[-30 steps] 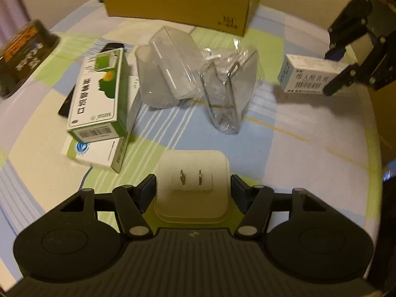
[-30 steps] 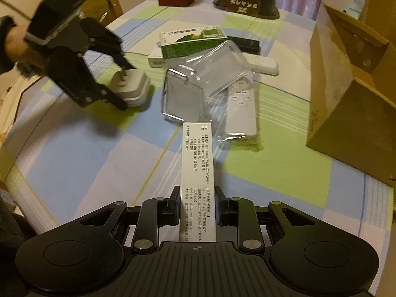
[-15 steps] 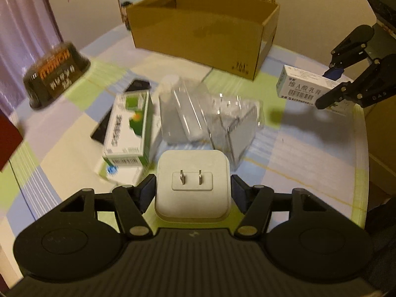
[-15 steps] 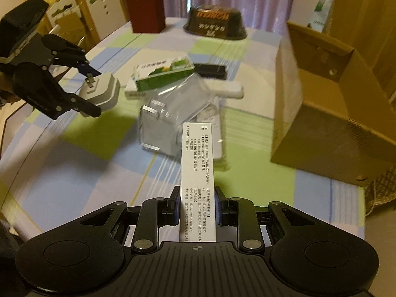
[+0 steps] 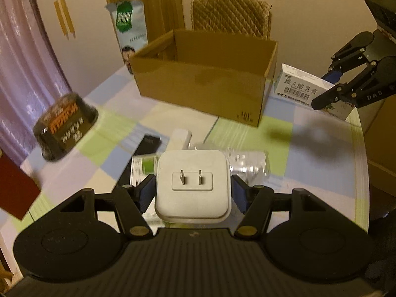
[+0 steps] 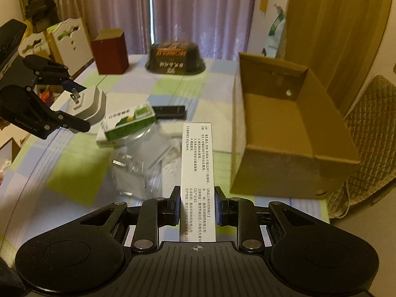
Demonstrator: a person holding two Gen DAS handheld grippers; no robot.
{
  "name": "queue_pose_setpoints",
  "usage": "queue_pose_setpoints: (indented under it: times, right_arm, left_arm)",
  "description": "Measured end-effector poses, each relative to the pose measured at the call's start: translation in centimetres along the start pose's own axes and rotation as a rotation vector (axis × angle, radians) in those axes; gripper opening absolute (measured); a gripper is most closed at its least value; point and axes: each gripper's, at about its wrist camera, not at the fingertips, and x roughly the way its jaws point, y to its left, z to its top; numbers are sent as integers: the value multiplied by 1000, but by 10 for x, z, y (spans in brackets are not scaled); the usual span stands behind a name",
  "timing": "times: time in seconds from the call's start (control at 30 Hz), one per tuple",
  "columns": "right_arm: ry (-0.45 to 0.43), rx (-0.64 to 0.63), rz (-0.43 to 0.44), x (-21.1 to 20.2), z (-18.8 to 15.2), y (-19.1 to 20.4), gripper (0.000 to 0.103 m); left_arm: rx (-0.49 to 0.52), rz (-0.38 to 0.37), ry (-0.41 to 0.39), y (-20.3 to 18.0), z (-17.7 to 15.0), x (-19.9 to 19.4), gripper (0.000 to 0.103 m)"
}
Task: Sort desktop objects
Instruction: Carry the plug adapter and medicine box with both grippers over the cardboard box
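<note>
Left claw [image 5: 193, 193] grips plug adapter [image 5: 192, 185], right claw [image 6: 196, 205] grips medicine box [image 6: 198, 173]; only right view shows cardboard box [image 6: 292, 133] interior; clear packaging [image 6: 138, 163] blurred.

A white two-prong charger plug [image 5: 192, 185] sits clamped in the left gripper [image 5: 193, 193], prongs forward, above the table. A long white medicine box [image 6: 198, 180] is pinched lengthwise in the right gripper [image 6: 197, 206], near the open cardboard box [image 6: 292, 128].
</note>
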Motion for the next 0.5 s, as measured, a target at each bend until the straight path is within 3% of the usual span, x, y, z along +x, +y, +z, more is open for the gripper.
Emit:
queue_pose_setpoints:
  times: [0.5]
  right_arm:
    - [-82,-76,-4,-3,62,-59,25]
  left_arm:
    - [0,40,-95,-9,85,16,60]
